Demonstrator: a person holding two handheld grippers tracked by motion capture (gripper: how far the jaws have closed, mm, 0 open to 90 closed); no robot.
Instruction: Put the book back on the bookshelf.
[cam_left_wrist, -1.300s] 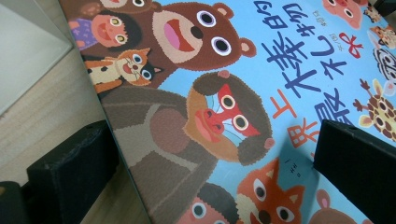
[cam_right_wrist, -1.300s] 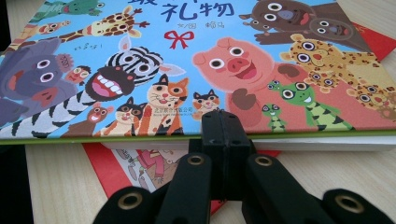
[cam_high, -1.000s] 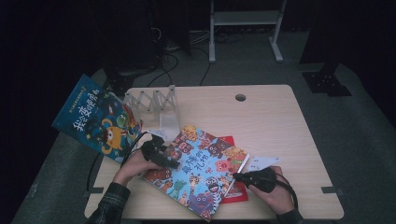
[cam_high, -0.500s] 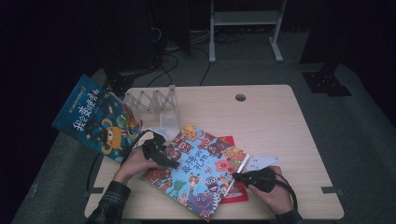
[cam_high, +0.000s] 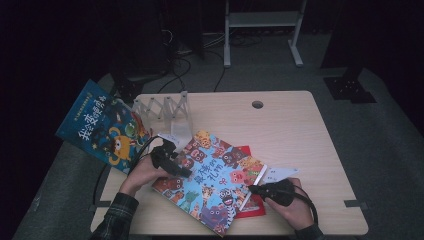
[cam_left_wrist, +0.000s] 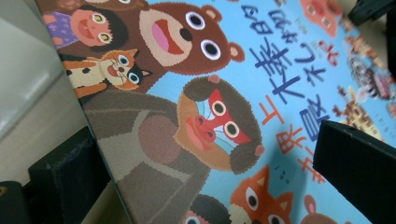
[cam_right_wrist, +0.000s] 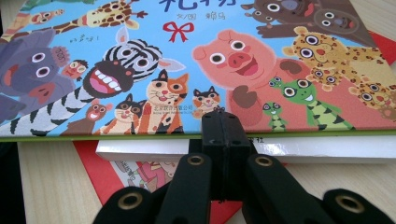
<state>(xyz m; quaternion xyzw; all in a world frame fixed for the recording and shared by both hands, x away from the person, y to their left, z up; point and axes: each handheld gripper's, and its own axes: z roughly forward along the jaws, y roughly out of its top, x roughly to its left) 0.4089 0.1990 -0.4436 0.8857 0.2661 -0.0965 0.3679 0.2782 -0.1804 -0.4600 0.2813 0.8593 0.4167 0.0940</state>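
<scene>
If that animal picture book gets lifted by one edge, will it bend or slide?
The animal picture book will probably stay flat: its cover edge looks thick and straight in the right gripper view, like a hardcover. The cover looks smooth, so it may slide on the wooden table when pushed. It rests partly on a red book, so it may tip off that.

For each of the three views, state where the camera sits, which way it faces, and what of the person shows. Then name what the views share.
High view: above the person's side, facing forward and down on the table; both forearms, left gripper, right gripper.
Left gripper view: rides the left gripper, facing the animal book; open black jaws.
Right gripper view: low at the book's edge; shut jaws.
Shared: the animal book.
</scene>
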